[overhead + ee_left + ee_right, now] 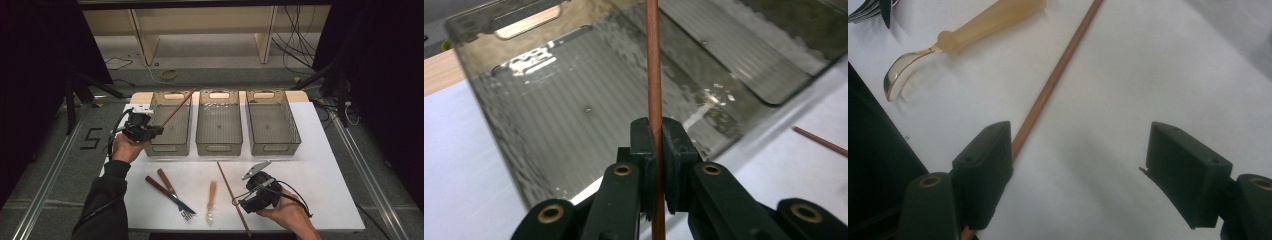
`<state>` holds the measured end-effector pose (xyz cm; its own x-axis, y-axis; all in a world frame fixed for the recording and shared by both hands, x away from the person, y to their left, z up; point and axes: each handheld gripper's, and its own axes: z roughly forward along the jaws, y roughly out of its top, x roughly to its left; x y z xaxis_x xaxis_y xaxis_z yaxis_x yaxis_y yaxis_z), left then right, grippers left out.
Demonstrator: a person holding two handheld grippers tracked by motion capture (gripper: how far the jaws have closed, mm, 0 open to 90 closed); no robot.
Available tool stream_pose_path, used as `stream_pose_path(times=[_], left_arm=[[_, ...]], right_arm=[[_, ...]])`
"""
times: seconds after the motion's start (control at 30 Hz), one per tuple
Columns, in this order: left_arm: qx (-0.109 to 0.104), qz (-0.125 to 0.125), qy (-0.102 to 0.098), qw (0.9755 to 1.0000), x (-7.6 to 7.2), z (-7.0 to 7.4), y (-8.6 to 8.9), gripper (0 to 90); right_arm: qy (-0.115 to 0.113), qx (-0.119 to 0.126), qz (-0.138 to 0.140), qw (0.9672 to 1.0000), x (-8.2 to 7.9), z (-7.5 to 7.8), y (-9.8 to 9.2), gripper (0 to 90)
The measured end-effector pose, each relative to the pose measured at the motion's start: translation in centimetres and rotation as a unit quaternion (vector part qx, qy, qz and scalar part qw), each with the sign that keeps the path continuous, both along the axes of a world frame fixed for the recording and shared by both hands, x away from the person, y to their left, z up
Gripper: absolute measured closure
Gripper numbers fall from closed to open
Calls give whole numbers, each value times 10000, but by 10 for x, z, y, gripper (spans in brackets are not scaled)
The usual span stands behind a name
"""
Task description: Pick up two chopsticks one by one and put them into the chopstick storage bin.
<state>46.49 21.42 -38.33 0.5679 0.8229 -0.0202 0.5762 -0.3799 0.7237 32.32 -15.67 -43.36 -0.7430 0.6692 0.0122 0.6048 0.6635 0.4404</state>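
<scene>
Left hand-held gripper (pixel 655 150): clenched on a chopstick (pixel 653 60) held over the left bin (pixel 574 115).
Right hand-held gripper (pixel 1078 165): released, beside a second chopstick (pixel 1058 70) laid on the table (pixel 1148 75).

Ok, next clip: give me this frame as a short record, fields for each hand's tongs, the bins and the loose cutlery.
left tongs: shut on a chopstick, held over the left bin
right tongs: open, low over the table, beside the second chopstick
bins: three grey bins in a row; middle bin and right bin look empty
loose cutlery: two wooden-handled pieces, one a fork; a pale-handled spoon; all on the table
</scene>
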Motion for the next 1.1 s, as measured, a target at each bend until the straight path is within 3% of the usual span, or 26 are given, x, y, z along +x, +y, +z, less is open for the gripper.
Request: stream_pose_path(times=[0.47,1.1], left_arm=[[-87,488,220,9985,29,-15,13,847],[-80,678,477,9965,45,-30,15,843]], right_arm=[[18,-3,-7,10000,-1,0,-2,275],[14,6,26,10000,-1,-1,-2,275]])
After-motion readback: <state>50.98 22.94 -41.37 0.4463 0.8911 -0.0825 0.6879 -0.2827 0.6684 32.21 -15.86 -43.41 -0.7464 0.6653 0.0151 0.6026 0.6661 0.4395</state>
